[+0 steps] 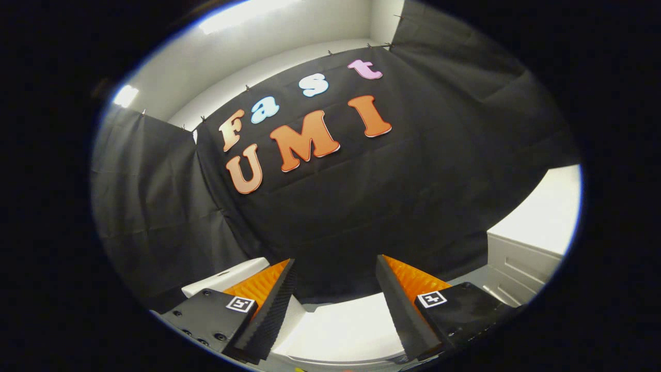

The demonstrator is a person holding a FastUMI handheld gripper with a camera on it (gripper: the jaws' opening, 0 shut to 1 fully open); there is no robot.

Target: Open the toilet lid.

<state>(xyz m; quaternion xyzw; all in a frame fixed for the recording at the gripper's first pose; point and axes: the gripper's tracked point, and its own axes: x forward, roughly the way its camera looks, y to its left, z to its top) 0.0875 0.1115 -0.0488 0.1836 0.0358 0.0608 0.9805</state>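
My gripper (335, 268) stands open, its two orange-and-black fingers (268, 294) spread wide with nothing between them. Below and between the fingers lies a white, smooth surface (341, 330) of the toilet, seemingly its lid or tank top, lying flat. A further white part of the toilet (227, 276) shows just behind the left finger. The fingers hover above the white surface and I cannot tell whether they touch it.
The black cloth wall (361, 206) of the booth rises straight ahead, close behind the toilet. A white panelled cabinet or wall (521, 268) stands beyond the right finger. White ceiling and walls show above the cloth.
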